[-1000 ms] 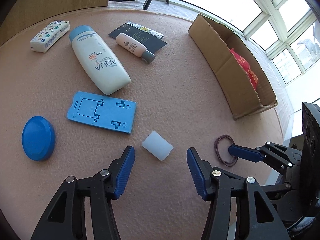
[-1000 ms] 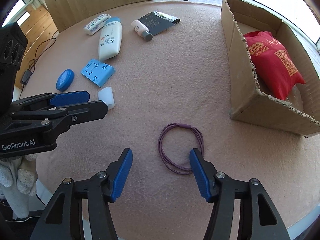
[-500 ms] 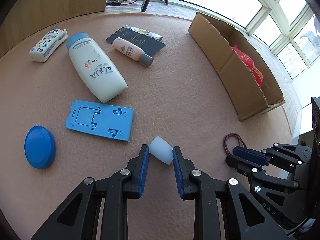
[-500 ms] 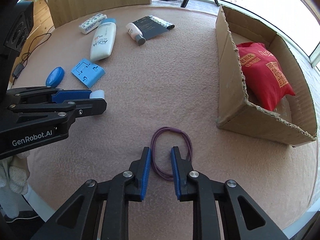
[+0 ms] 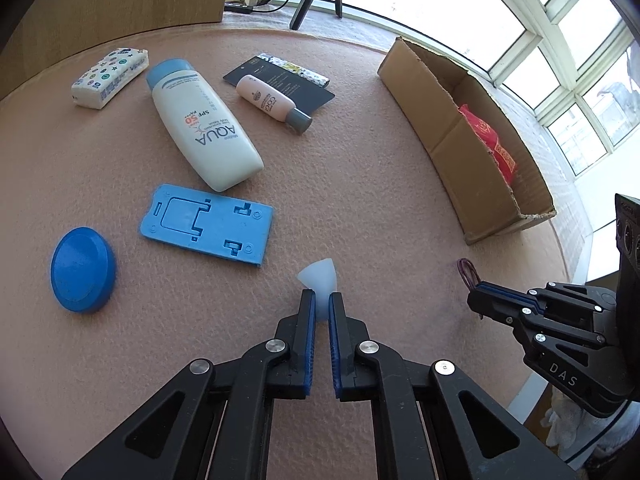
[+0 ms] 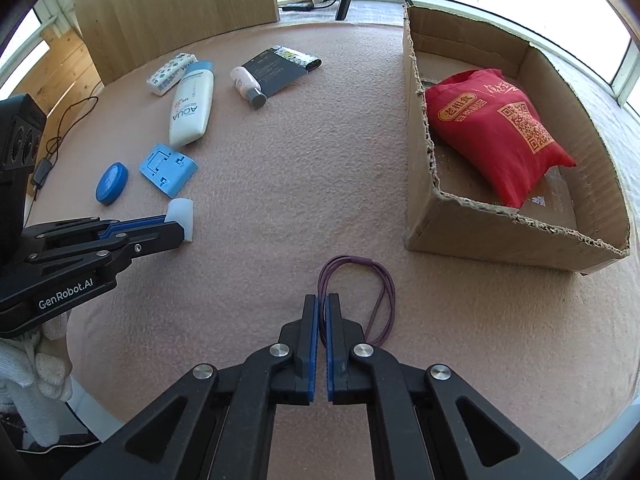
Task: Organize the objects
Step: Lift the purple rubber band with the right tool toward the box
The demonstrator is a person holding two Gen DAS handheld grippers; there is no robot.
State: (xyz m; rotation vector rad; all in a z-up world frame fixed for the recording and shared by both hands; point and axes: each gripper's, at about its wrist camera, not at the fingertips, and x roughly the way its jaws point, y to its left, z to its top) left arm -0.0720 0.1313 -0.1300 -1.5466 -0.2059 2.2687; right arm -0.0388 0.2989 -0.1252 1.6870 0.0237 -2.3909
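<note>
Counter (image 6: 304, 168) edge ran close under both grippers; bare felt lay between the cardboard box (image 6: 480, 232) and the bottles. Left gripper (image 5: 321, 304) fingers were clamped on the white cap (image 5: 319, 274), squeezing it. Right gripper (image 6: 321, 305) fingers were nearly closed, pinching one side of the purple hair tie (image 6: 362, 288) near the box.

The near end of the white cap (image 5: 319, 280) is hidden between the left gripper's (image 5: 319, 300) pads, one side of the purple hair tie (image 6: 357, 292) disappears between the right gripper's (image 6: 322, 305) pads, and the cardboard box (image 5: 448, 120) wall hides most of the red bag (image 5: 490, 140) in the left view.
</note>
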